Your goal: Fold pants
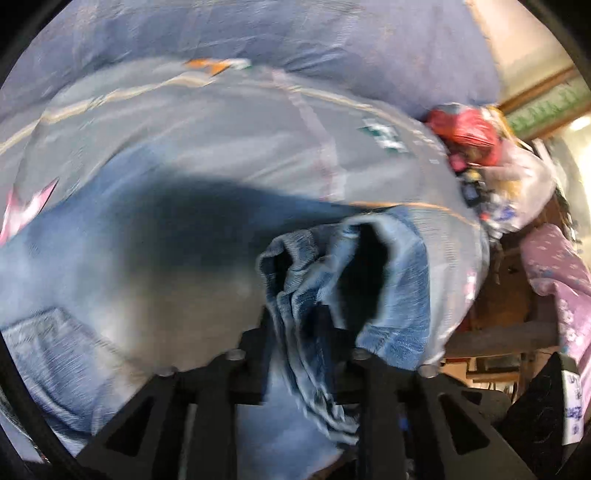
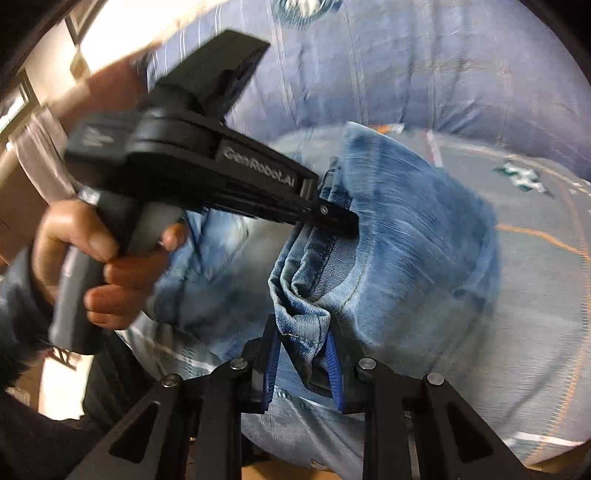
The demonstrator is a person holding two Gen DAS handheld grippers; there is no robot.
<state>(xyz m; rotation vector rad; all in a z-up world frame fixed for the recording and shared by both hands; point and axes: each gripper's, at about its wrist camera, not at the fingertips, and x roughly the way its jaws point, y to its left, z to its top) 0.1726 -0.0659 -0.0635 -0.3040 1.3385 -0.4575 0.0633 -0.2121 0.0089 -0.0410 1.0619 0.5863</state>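
Observation:
The pants are blue jeans (image 1: pixel 110 258) lying on a grey sheet (image 1: pixel 221 122). My left gripper (image 1: pixel 291 314) is shut on a bunched edge of the jeans near an open leg cuff (image 1: pixel 399 280). My right gripper (image 2: pixel 301 332) is shut on a folded denim edge of the jeans (image 2: pixel 406 240), held between its blue pads (image 2: pixel 332 362). In the right wrist view the left gripper (image 2: pixel 340 221) comes in from the left, held in a hand (image 2: pixel 85 251), pinching the denim just beyond mine. Both frames are motion-blurred.
A blue-violet quilt (image 1: pixel 332 33) lies beyond the grey sheet. A red bag and clutter (image 1: pixel 469 129) sit at the right. A pink floral cloth (image 1: pixel 561 273) and wooden furniture (image 1: pixel 506 295) stand at the far right, off the bed edge.

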